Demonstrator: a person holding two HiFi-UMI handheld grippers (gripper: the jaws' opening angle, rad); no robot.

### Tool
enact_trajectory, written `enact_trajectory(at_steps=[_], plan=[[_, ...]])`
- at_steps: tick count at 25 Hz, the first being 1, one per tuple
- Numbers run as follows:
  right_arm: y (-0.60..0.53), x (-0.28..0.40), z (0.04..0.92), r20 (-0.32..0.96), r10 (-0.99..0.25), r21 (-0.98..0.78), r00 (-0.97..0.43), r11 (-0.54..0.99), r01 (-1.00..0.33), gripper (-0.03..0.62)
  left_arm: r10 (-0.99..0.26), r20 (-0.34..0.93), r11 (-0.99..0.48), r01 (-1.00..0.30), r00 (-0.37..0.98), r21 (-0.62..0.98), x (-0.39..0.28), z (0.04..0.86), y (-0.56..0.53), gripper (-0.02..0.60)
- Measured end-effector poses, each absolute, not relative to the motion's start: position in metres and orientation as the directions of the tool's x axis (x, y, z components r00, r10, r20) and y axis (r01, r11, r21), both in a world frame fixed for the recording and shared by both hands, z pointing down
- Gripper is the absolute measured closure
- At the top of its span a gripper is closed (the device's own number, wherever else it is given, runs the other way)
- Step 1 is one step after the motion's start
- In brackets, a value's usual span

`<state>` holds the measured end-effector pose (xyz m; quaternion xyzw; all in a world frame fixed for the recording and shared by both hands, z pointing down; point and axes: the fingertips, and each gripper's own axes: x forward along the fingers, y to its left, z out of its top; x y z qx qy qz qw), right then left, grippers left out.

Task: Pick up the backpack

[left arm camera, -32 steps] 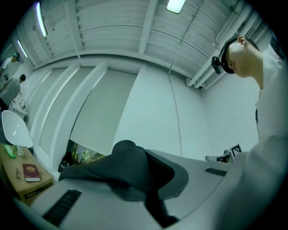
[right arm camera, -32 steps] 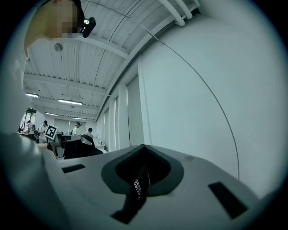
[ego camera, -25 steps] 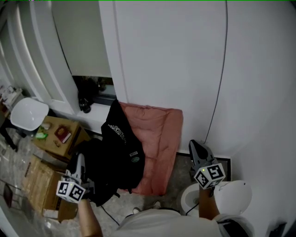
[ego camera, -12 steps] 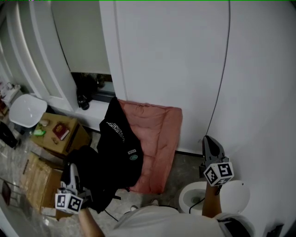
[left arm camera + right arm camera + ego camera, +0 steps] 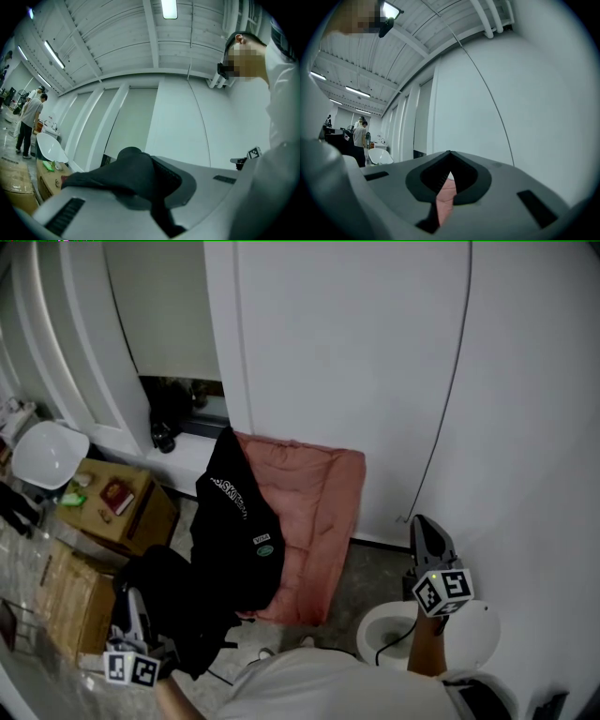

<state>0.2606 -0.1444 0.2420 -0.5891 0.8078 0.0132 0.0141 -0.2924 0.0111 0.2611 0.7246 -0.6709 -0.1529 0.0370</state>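
The black backpack (image 5: 230, 531) leans against a pink cushion (image 5: 314, 507) by the white wall, and its lower part trails down to the left. My left gripper (image 5: 134, 601) is low at the left, shut on a fold of that black fabric. In the left gripper view the backpack fabric (image 5: 126, 171) bulges over the closed jaws of the left gripper (image 5: 150, 192). My right gripper (image 5: 424, 523) is held apart at the right near the wall, well clear of the backpack. In its own view the right gripper (image 5: 449, 157) has its tips together and holds nothing; the pink cushion (image 5: 445, 199) shows behind them.
A wooden side table (image 5: 108, 507) with small items and a white chair (image 5: 47, 454) stand at the left. Cardboard boxes (image 5: 61, 606) lie beside my left gripper. A white round object (image 5: 473, 634) and a white bowl-like object (image 5: 384, 634) sit under my right gripper. People (image 5: 30, 117) stand far off.
My left gripper has moved toward the lower left of the head view, keeping its hold and drawing the backpack's lower part along. My right gripper shifted right, then stayed still.
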Motion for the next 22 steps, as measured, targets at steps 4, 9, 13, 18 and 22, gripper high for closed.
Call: enact_trajectory(at_steps=[4,9,13,18,22], plan=[[-0.143,0.261,0.236,-0.043,-0.951,0.014,-0.305,0.305,-0.952,0.574,-0.986,-0.159,-0.082,-0.965,0.042,0.248,-0.293,0.260,0.017,0.566],[-0.145,0.249,0.241,-0.029,-0.942,0.015,-0.333,0.333,-0.943,0.574,-0.989,-0.139,-0.070,-0.975,0.041,0.213,-0.290,0.259,0.014,0.566],[-0.146,0.236,0.241,-0.032,-0.931,0.016,-0.363,0.363,-0.932,0.574,-0.989,-0.144,-0.066,-0.971,0.033,0.228,-0.290,0.257,0.018,0.566],[-0.148,0.226,0.238,-0.026,-0.925,0.028,-0.380,0.379,-0.925,0.574,-0.984,-0.168,-0.096,-0.962,0.054,0.256,-0.288,0.250,0.016,0.566],[-0.147,0.218,0.240,-0.026,-0.919,0.032,-0.394,0.393,-0.919,0.574,-0.978,-0.195,-0.123,-0.958,0.073,0.259,-0.287,0.248,0.016,0.566]])
